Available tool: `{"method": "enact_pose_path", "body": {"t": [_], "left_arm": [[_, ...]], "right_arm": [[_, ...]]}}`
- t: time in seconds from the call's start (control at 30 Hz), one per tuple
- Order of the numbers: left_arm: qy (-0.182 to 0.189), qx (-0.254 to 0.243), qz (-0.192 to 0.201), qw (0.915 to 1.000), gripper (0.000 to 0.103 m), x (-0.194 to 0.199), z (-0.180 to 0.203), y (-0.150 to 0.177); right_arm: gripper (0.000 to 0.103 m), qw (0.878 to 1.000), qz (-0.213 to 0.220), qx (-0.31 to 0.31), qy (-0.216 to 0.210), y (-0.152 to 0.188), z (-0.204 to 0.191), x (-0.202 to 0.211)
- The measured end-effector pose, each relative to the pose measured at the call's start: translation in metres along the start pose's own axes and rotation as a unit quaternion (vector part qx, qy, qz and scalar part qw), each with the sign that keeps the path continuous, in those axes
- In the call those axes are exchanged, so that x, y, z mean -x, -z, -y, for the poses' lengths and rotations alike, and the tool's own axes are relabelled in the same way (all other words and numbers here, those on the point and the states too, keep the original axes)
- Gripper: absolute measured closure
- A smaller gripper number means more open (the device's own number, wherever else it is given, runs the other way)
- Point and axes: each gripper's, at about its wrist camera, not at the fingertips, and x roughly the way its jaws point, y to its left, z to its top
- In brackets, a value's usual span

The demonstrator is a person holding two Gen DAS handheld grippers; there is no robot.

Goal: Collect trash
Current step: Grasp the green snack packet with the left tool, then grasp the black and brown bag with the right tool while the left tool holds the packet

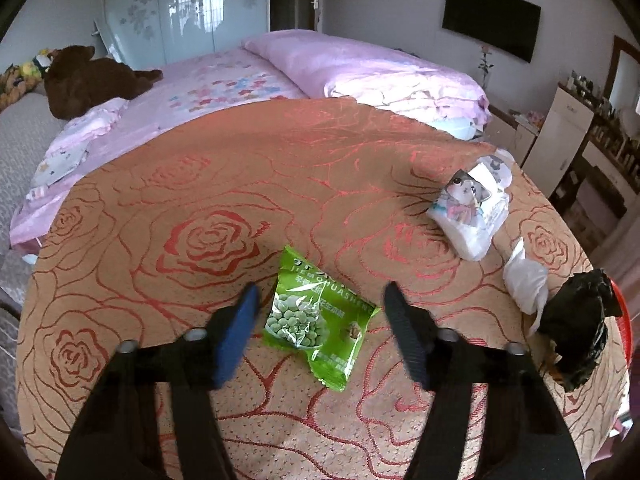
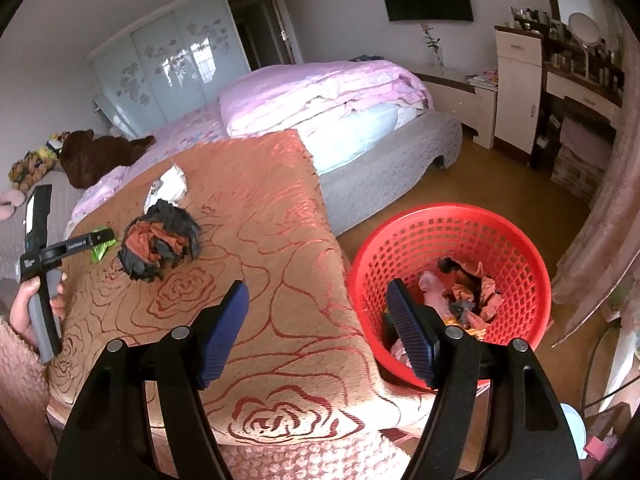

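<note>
A green snack packet (image 1: pixel 318 318) lies on the rose-patterned cloth (image 1: pixel 224 184), between the tips of my open, empty left gripper (image 1: pixel 320 300). A tissue pack with a cat picture (image 1: pixel 474 210), a crumpled white tissue (image 1: pixel 526 282) and a black crumpled bag (image 1: pixel 576 332) lie to the right. In the right wrist view the black bag (image 2: pixel 160 246) sits on the cloth, with white tissue (image 2: pixel 170 184) behind it. My right gripper (image 2: pixel 316 300) is open and empty, over the table's edge beside the red basket (image 2: pixel 516 248), which holds several pieces of trash.
A bed with pink bedding (image 2: pixel 320 92) stands behind the table. A brown plush toy (image 1: pixel 88 78) lies at the left. Cabinets and a dresser (image 2: pixel 520 76) line the right wall. The left hand-held gripper (image 2: pixel 44 256) shows at the left in the right wrist view.
</note>
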Motion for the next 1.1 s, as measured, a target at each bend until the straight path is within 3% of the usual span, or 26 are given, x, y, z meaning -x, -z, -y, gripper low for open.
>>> {"method": "enact_pose_path", "body": {"t": [0.4,0.47,0.57,0.67,0.73,1.1], "left_arm": [[-0.004,-0.019,0.020,0.9996,0.069,0.018,0.019,0.012],[0.004,-0.018,0.024,0.9996,0.077,0.023,0.021,0.016],[0.016,-0.008,0.024,0.9996,0.077,0.028,0.019,0.022],[0.023,-0.001,0.025,0.9994,0.077,0.030,0.014,0.026],[0.029,0.006,0.028,0.9992,0.077,0.032,0.009,0.027],[0.050,0.036,0.032,0.9976,0.077,0.040,-0.011,0.035]], "right_arm": [[0.034,0.997,-0.011,0.071,-0.039,-0.020,-0.064,-0.021],[0.034,0.995,-0.014,0.083,-0.050,-0.024,-0.077,-0.028],[0.032,0.992,-0.018,0.104,-0.065,-0.030,-0.100,-0.040],[0.021,0.991,-0.013,0.114,-0.069,-0.036,-0.117,-0.050],[0.020,0.990,-0.014,0.119,-0.078,-0.040,-0.127,-0.057],[0.020,0.986,-0.047,0.137,-0.077,-0.045,-0.159,-0.103]]}}
